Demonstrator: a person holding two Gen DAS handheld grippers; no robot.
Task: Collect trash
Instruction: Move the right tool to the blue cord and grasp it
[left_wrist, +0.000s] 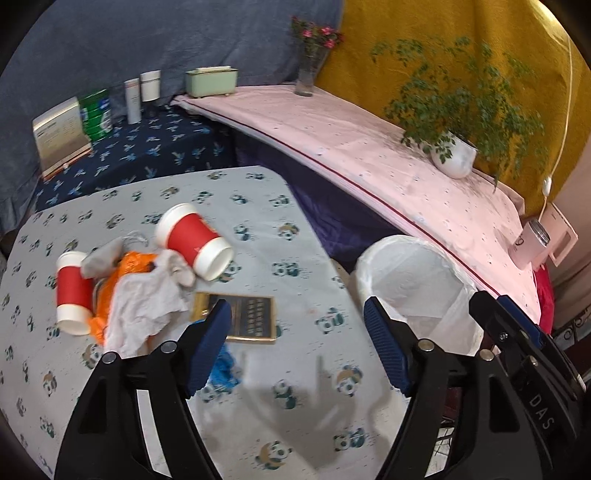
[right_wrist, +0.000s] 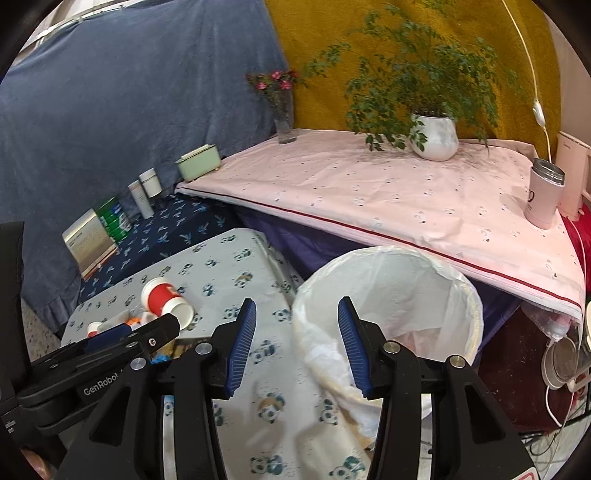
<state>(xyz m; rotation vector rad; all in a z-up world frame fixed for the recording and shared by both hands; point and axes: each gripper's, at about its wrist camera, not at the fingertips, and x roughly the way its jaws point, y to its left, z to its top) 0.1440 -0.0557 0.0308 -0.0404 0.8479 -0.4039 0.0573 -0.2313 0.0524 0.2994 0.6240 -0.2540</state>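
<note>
Left wrist view alone shows the orange bag (left_wrist: 127, 264) among cups; both hand-held grippers gape, nothing between them

Both cameras ride behind their own fingers, angled down from close above. The left wrist view faces the panda-print table (left_wrist: 258, 229), with the lined trash bin (left_wrist: 417, 291) at right. The right wrist view looks over that bin (right_wrist: 388, 295). Both share the table, bin and pink-covered shelf (left_wrist: 369, 155).
</note>
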